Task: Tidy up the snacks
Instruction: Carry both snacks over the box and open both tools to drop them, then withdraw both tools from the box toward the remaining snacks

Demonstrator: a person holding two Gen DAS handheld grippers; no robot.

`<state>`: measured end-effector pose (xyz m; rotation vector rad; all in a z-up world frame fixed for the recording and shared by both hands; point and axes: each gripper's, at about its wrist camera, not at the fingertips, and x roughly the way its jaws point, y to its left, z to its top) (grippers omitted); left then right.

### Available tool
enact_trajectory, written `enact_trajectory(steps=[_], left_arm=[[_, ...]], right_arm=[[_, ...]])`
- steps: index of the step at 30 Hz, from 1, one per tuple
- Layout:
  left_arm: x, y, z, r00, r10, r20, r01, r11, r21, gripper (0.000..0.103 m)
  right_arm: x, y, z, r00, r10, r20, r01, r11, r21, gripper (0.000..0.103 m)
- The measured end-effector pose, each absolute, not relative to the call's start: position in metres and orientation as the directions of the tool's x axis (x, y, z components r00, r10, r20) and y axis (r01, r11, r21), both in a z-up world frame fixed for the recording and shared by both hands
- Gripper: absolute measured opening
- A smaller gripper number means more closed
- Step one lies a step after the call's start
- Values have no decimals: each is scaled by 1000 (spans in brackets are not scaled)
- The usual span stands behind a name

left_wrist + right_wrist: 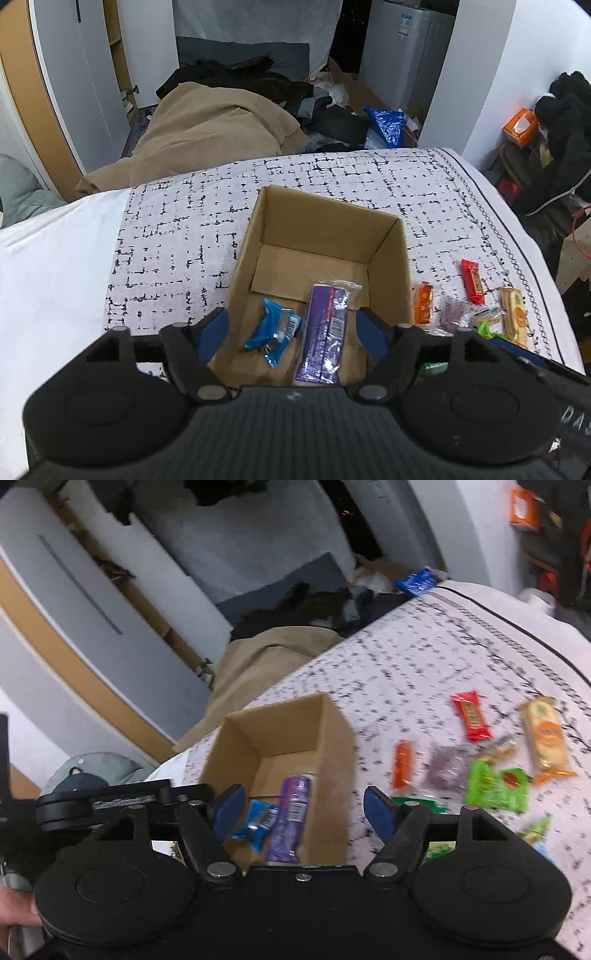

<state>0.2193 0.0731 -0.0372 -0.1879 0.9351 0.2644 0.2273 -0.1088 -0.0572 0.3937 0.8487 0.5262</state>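
Note:
An open cardboard box [391, 273] [332, 731] stands on the patterned bedspread. Inside lie a blue packet [271, 330] [256, 821] and a long purple packet [325, 334] [290, 819]. My left gripper [293, 330] hangs open above the box's near side, nothing between its fingers. My right gripper [304, 810] is also open and empty, over the box's near right corner. To the right of the box lie loose snacks: an orange packet [423, 302] [402, 764], a red bar [472, 280] [471, 720], a cracker pack [513, 314] [546, 738] and a green packet [495, 786].
The bedspread [184, 229] covers a bed with white edges. Beyond its far edge lie a tan blanket [207, 129], dark clothes and a blue bag [386, 123]. White cabinets [81, 74] stand at the left. The other gripper [110, 801] shows at the left of the right wrist view.

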Motion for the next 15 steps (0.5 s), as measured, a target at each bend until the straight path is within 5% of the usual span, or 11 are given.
enact_trajectory(steps=[15], left_arm=[[202, 50, -23, 575, 103, -812, -282, 956, -78, 88]], right_arm=[[209, -168, -39, 566, 547, -617, -230, 823, 519, 87]])
